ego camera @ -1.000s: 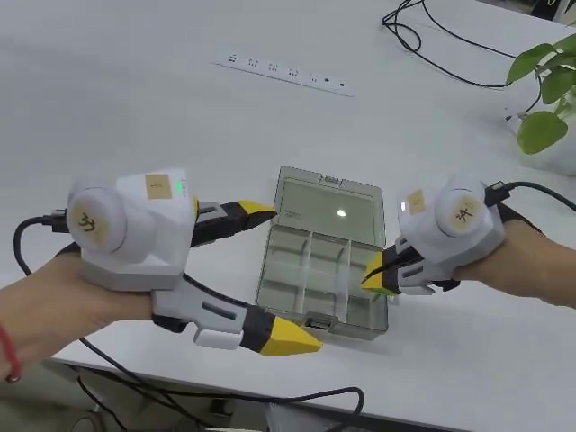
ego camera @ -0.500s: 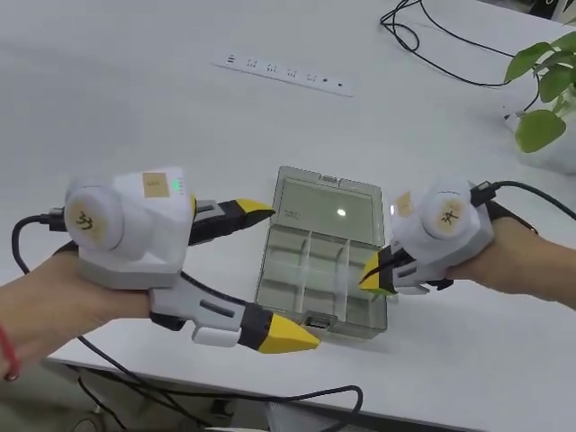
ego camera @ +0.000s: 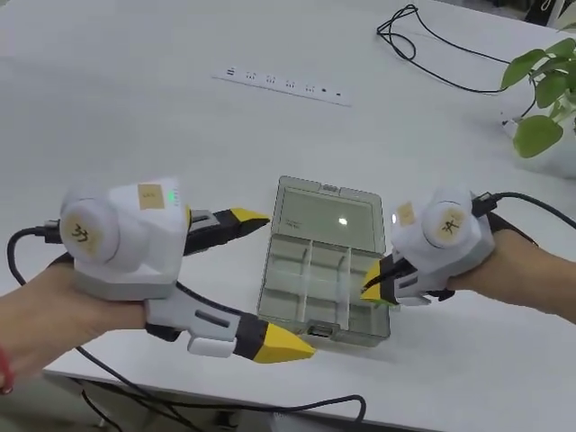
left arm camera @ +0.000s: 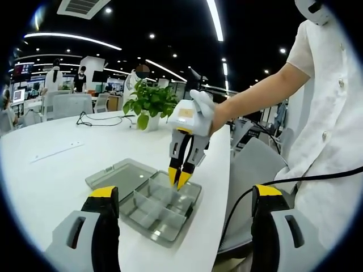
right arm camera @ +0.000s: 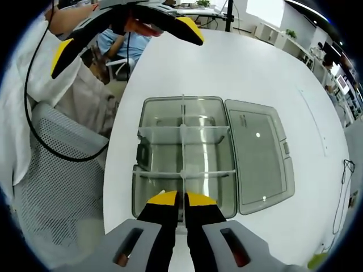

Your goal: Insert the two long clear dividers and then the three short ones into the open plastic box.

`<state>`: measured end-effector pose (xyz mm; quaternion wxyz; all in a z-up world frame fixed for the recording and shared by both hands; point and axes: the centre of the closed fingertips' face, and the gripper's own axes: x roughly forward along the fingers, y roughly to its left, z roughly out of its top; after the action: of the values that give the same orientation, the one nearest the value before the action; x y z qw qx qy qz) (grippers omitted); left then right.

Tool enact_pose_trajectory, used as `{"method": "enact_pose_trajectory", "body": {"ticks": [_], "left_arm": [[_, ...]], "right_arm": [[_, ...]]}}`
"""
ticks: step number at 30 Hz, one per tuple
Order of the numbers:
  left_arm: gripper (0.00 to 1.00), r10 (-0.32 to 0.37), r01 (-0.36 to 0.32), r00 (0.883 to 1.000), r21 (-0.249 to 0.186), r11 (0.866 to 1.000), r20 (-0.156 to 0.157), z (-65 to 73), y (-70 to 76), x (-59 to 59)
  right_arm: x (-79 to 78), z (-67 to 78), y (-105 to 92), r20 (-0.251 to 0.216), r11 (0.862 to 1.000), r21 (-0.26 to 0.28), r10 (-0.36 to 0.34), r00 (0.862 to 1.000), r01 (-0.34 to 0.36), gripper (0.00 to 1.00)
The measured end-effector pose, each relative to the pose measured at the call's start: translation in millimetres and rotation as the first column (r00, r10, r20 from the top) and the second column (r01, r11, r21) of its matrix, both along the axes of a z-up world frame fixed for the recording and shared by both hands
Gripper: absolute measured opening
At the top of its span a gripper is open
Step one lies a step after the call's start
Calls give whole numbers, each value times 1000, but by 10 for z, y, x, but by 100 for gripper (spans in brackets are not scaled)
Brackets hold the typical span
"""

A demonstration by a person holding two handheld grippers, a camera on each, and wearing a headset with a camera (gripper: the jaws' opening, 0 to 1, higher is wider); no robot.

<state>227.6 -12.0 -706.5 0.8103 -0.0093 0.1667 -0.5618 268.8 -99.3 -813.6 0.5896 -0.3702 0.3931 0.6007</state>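
Pinching a clear divider point(right arm camera: 182, 148) — right gripper point(right arm camera: 182, 196), its own view

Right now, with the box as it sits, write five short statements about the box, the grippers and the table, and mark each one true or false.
1. The lid of the plastic box is swung open and lies flat on the table. True.
2. The left gripper has its fingers shut. False: they are spread wide, beside the box.
3. The right gripper is pinched on a thin clear divider at the box. True.
4. The power strip lies between the box and the person. False: it lies beyond the box, on the far side.
5. Clear dividers already stand inside the box. True.
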Motion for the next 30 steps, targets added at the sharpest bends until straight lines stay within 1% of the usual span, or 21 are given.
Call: {"method": "enact_pose_trajectory", "body": {"ticks": [3, 7, 10, 11, 13, 16, 19, 21, 24, 26, 30], "left_arm": [[100, 5, -5, 1000, 3, 1000, 0, -3, 23, 19], [100, 4, -4, 1000, 14, 1000, 0, -19, 54, 28], [100, 3, -3, 1000, 25, 1000, -2, -34, 78, 31], [100, 3, -3, 1000, 31, 1000, 0, -41, 89, 33], [100, 5, -5, 1000, 40, 999, -1, -56, 107, 38], [100, 10, -10, 1000, 56, 998, -3, -82, 143, 52], [100, 16, -16, 1000, 66, 998, -5, -97, 180, 64], [100, 19, -18, 1000, 75, 997, -2, -110, 212, 70], [100, 22, -22, 1000, 92, 995, 1, -130, 256, 79], [100, 25, -25, 1000, 99, 995, 2, -138, 281, 87], [100, 28, -28, 1000, 111, 993, 3, -153, 317, 92]], "right_arm": [[13, 97, -3, 3, 999, 24, -23, 1000, 23, 8], [44, 281, -6, 11, 994, 81, -70, 997, 69, 11], [66, 427, -18, 17, 986, 127, -109, 994, 106, 15], [77, 487, -26, 21, 982, 147, -125, 992, 121, 17], [91, 559, -45, 22, 974, 173, -151, 988, 145, 22], [76, 687, -94, 20, 959, 218, -191, 981, 182, 26], [45, 763, -161, 23, 948, 244, -218, 976, 206, 32], [21, 790, -208, 30, 944, 254, -228, 973, 213, 34], [-34, 839, -279, 32, 926, 284, -267, 963, 247, 41], [-85, 860, -323, 32, 916, 300, -288, 957, 266, 45], [-182, 855, -405, 26, 904, 312, -316, 948, 293, 50]]}}
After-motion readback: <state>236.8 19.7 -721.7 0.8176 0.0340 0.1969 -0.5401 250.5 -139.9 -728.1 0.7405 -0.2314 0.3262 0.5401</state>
